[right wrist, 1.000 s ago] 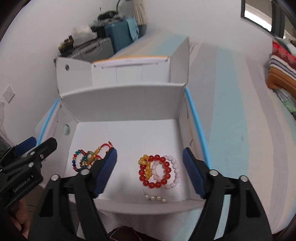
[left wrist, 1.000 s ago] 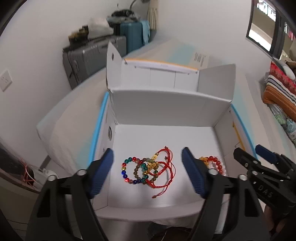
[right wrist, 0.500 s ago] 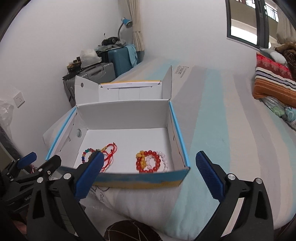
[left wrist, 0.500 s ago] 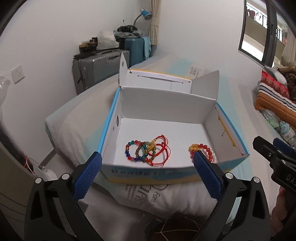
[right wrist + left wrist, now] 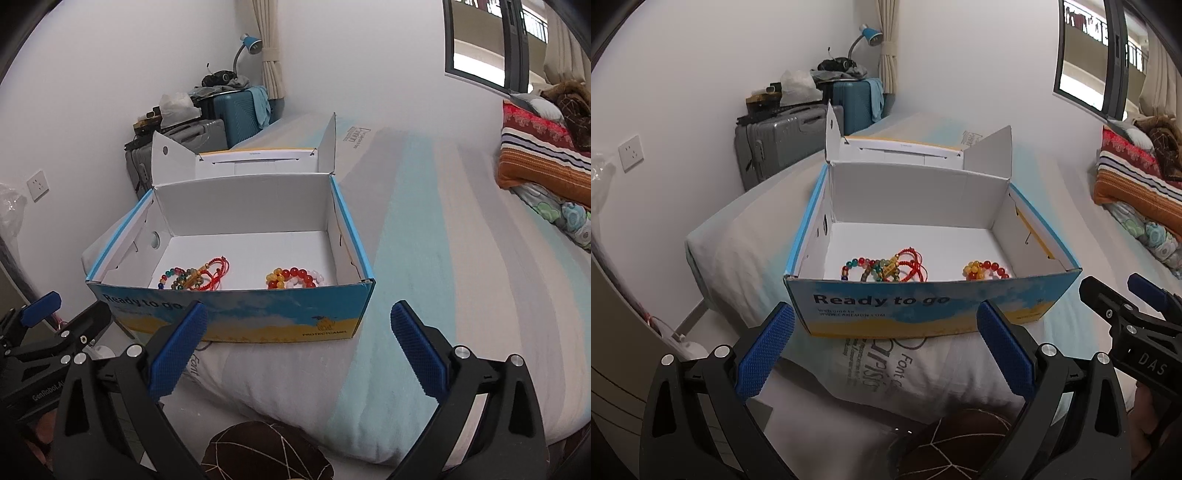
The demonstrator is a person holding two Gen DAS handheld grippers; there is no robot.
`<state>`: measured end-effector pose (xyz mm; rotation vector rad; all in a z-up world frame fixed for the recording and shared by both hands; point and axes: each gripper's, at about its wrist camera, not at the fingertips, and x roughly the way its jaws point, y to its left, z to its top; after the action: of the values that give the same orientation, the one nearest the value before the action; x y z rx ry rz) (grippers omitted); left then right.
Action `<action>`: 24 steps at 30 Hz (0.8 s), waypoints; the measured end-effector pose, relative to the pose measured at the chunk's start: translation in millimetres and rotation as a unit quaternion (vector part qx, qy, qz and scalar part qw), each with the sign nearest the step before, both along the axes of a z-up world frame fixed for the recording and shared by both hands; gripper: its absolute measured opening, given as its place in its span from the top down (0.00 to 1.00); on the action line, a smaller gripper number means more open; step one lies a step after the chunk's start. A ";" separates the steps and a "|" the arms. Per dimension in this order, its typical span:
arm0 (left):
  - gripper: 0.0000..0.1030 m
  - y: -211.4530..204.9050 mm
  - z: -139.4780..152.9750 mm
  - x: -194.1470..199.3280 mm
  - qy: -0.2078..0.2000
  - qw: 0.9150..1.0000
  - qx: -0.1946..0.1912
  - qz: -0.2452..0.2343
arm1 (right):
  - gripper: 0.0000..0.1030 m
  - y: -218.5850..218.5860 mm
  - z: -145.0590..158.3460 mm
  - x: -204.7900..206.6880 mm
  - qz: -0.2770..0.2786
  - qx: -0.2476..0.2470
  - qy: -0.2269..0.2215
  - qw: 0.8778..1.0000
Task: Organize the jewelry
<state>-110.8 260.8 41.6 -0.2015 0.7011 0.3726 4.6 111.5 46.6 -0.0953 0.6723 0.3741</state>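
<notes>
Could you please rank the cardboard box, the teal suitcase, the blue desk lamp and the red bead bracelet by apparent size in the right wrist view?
Largest to smallest as they appear:
1. cardboard box
2. teal suitcase, though it stands farther off, so its true size is unsure
3. red bead bracelet and blue desk lamp look about alike

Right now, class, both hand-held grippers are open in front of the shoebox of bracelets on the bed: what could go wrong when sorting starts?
1. The red cord bracelets lie tangled with the multicolour bead bracelet; lifting one may drag the other.
2. The box sits on a soft mattress near its edge, so a push on its front wall could shift or tip it.
3. That wall hides the near beads from the left hand-held gripper and right hand-held gripper.
</notes>
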 end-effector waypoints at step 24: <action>0.06 -4.3 -7.3 10.4 0.017 1.000 0.000 0.002 | 0.07 -0.4 -6.9 3.3 -0.005 -0.009 0.000 1.000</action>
<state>-100.3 256.5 34.3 -0.1968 0.7351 0.3817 7.9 111.1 39.7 -0.1088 0.6766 0.3585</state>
